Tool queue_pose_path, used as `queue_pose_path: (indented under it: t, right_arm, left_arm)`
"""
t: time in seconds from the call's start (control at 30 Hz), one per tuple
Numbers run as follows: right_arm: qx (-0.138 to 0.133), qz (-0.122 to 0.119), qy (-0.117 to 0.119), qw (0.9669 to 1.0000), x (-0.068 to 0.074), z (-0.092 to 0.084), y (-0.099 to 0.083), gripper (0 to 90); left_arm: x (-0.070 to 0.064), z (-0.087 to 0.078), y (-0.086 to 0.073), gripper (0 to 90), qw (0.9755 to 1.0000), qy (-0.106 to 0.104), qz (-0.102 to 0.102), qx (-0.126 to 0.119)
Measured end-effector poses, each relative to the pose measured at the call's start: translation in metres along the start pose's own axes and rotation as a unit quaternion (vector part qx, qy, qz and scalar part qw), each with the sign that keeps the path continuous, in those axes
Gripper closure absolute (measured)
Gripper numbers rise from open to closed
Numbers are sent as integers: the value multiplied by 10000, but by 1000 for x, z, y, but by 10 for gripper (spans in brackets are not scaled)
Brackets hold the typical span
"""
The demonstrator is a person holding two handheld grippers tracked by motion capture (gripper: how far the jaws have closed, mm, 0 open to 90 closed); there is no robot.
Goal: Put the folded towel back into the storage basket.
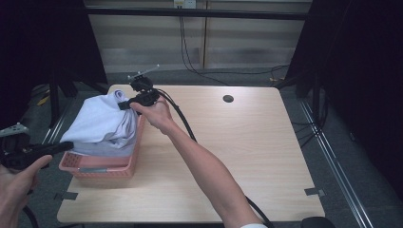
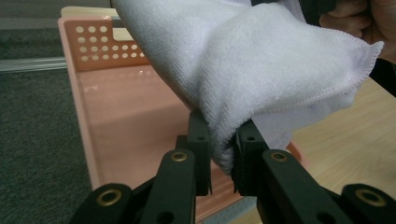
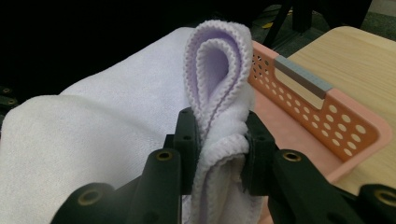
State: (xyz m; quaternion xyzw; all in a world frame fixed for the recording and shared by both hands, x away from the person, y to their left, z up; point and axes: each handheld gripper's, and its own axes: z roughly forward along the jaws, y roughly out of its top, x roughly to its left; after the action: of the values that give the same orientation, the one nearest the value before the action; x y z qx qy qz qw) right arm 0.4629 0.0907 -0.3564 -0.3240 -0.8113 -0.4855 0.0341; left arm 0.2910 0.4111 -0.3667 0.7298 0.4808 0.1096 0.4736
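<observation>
Jaws of the left gripper (image 2: 222, 163) stand nearly together, pinching a bunched edge of the white towel (image 2: 252, 60); fabric fills the narrow gap between the pads. Jaws of the right gripper (image 3: 219, 140) are likewise nearly closed, clamped on a folded corner of the towel (image 3: 93, 135), whose hem loops up above the tips in a rounded fold. In the high view, the left gripper (image 1: 62, 147) sits at the near left corner of the basket (image 1: 102, 168), and the right gripper (image 1: 124, 104) reaches in at the far side. Towel (image 1: 102, 121) hangs stretched between the two grips, draped over the basket, its lower folds down inside it. Basket is pink, perforated along its walls, with a grey strip on one rim; the bare part of its floor, seen in the left gripper view, holds nothing else. It stands on the left part of the wooden table (image 1: 237, 152), its near left corner at the table's edge. Black cable (image 1: 183, 118) trails from the right gripper along the person's forearm.
</observation>
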Motion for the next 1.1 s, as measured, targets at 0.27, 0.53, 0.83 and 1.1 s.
queue_pose_path:
  t: [0.27, 0.53, 0.83, 1.1]
  right_arm:
    - [36, 151, -20, 9999, -3, 28, -11, 720]
    - [88, 246, -147, 9995, -7, 43, -25, 718]
    - [169, 346, -194, 9991, -16, 59, -38, 711]
    - [355, 369, -205, 9985, -24, 64, -47, 591]
  left_arm:
    - [16, 3, -8, 803, 9995, 169, -185, 215]
    - [21, 16, -20, 798, 9986, 305, -135, 421]
    - [23, 26, -25, 789, 9964, 555, -137, 632]
    - [23, 31, -27, 724, 9961, 534, -143, 683]
